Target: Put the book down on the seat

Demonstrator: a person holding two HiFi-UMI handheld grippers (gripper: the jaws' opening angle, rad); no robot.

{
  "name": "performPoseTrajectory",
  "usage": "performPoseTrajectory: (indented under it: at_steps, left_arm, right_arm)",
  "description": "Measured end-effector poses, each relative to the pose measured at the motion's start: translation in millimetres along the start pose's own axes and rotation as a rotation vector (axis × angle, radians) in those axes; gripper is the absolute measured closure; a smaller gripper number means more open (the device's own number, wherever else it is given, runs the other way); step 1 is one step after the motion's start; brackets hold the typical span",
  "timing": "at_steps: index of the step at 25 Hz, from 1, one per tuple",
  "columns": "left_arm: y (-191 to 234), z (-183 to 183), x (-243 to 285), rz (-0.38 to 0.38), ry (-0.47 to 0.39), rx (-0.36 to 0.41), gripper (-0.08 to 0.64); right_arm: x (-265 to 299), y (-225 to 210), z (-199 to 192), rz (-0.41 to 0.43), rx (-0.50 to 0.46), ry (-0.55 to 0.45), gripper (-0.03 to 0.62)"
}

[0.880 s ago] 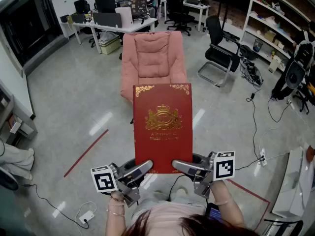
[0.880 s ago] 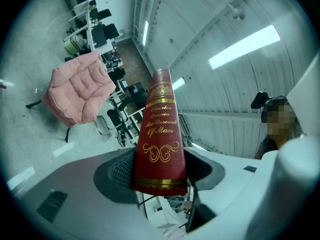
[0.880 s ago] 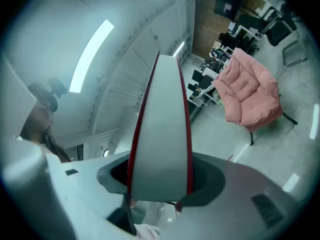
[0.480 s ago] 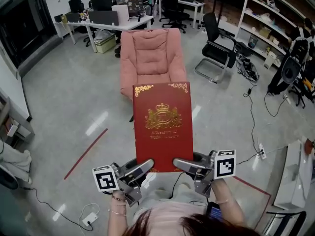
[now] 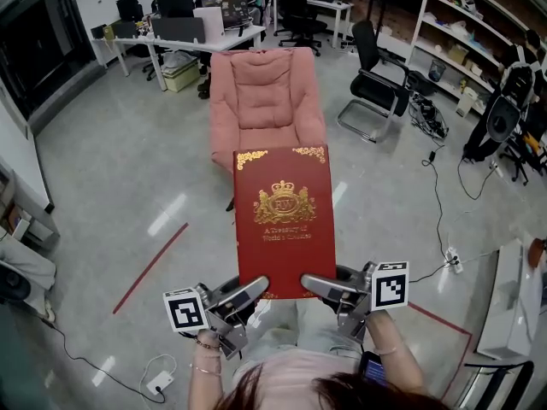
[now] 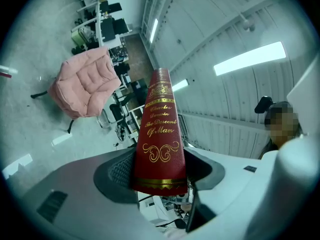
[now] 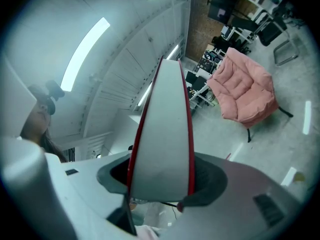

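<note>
Red hardback book (image 5: 282, 220) is held at its near edge by both your tongs, cover up, clear of the floor. Your left gripper (image 5: 244, 291) has its jaws spread wide and pressed on the spine corner. Your right gripper (image 5: 322, 285) clamps the page-edge corner, its jaws equally wide across the covers. The book projects straight ahead from between the two tongs. The pink armchair (image 5: 265, 101) stands beyond the book's far edge, well apart from both tongs.

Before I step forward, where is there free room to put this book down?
The pink armchair's seat is bare between its armrests, ahead of the book. The floor before it is free, between the red tape line and the cable. Crowded: the desks behind, the black office chair at right.
</note>
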State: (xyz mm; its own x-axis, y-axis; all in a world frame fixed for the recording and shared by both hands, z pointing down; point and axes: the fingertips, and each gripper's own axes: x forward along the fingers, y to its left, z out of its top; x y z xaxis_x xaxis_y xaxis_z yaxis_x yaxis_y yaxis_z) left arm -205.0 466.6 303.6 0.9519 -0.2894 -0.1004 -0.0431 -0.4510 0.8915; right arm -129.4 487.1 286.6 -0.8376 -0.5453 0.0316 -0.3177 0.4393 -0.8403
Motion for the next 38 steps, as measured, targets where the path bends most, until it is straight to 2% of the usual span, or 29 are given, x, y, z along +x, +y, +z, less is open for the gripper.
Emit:
performPoseTrajectory:
  at_steps: [4, 7, 12, 17, 22, 26, 35, 38]
  left_arm:
    - [8.1, -0.1, 1.6, -0.007, -0.018, -0.054, 0.298]
    - [15.4, 6.9, 5.4, 0.008, -0.02, -0.038, 0.298]
    - [38.1, 20.2, 5.6, 0.04, -0.014, -0.096, 0.298]
    - [37.4, 69.7, 37.6, 0.061, 0.016, -0.056, 0.298]
    - [61.6, 78.2, 51.2, 0.071, -0.004, -0.115, 0.298]
    - [72.1, 100.0, 68.4, 0.095, 0.012, -0.063, 0.298]
    - [129.5, 94.3, 81.5, 0.107, -0.015, -0.055, 0.298]
    - [133.5, 111.8, 105.4, 0.114, -0.023, -0.057, 0.298]
  right_arm:
    - [3.3, -6.4, 3.1, 0.001, 0.003, 0.003, 0.328]
    - [7.2, -15.1, 8.5, 0.004, 0.017, 0.007, 0.328]
    - [24.1, -34.4, 17.0, 0.001, 0.056, 0.012, 0.327]
    - [36.3, -41.5, 71.0, 0.001, 0.079, 0.006, 0.327]
    - [42.1, -67.6, 84.6, -0.001, 0.093, 0.016, 0.327]
    - [47.8, -81.8, 109.4, 0.007, 0.101, 0.027, 0.328]
    - [54.0, -139.7, 108.6, 0.028, 0.089, 0.048, 0.327]
    - [52.3, -151.4, 135.6, 0.033, 0.1, 0.06, 0.327]
